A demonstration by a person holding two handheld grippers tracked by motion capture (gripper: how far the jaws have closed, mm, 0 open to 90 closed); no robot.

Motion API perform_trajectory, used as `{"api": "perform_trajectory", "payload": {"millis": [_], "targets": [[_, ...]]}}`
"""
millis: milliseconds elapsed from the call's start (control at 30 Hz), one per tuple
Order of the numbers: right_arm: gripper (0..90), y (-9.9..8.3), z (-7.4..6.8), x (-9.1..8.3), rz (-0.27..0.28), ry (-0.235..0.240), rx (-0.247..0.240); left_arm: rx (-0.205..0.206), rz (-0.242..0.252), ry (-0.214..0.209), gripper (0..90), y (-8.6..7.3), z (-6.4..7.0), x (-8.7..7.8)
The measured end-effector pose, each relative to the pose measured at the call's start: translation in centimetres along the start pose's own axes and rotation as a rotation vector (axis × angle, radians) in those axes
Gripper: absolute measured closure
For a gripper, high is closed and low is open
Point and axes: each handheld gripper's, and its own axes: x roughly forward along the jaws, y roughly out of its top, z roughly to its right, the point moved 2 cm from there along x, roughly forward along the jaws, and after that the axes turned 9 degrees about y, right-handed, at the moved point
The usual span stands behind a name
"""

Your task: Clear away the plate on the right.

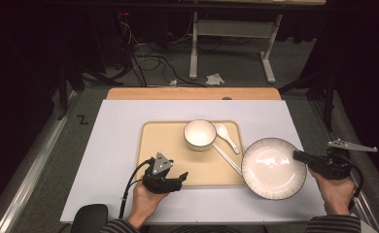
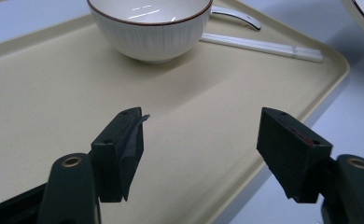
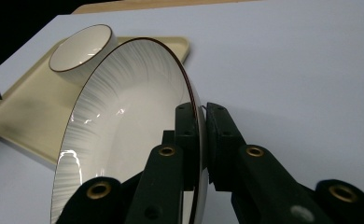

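Your right gripper (image 1: 298, 156) jaws clamp the white dark-rimmed ceramic plate (image 1: 273, 168) at lower right; your left gripper (image 1: 180, 178) jaws stand apart over the beige plastic tray (image 1: 168, 141).

Dark room: grey floor (image 1: 236, 63) with tangled cables (image 1: 148, 60), white table legs (image 1: 193, 48) behind.

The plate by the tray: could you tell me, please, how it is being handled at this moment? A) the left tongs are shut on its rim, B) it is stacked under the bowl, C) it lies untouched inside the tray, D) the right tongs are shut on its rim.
D: in the right gripper view the right tongs clamp the plate by its rim, one jaw on each face.
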Motion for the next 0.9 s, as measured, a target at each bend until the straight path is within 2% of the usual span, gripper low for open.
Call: {"api": "perform_trajectory", "payload": {"millis": [233,300,367,500,700,733,900], "targets": [[86.4,0.1,-1.1,-0.3,0.013,0.03,-0.022,0.001,-0.015,-0.028,32.2,-0.1,0.6,0.2],[86.4,0.4,-2.1,-0.2,0.025,0.05,-0.045,0.007,-0.02,-0.042,32.9,-0.2,0.8,0.1],[86.4,0.5,-2.4,-0.2,0.025,0.055,-0.045,0.011,-0.018,-0.052,33.0,-0.3,1.0,0.1],[86.4,0.7,-3.5,0.4,0.018,0.095,-0.063,0.022,-0.019,-0.067,32.6,-0.2,1.2,0.0],[86.3,1.0,-5.1,1.6,-0.011,0.139,-0.088,0.017,-0.038,-0.093,32.5,-0.4,1.9,0.0],[86.3,1.1,-5.3,1.8,-0.016,0.146,-0.088,0.001,-0.038,-0.103,32.8,-0.4,2.1,0.0],[86.3,1.3,-6.5,3.0,-0.04,0.184,-0.118,0.011,-0.04,-0.118,33.2,-0.3,2.5,-0.2]]}}
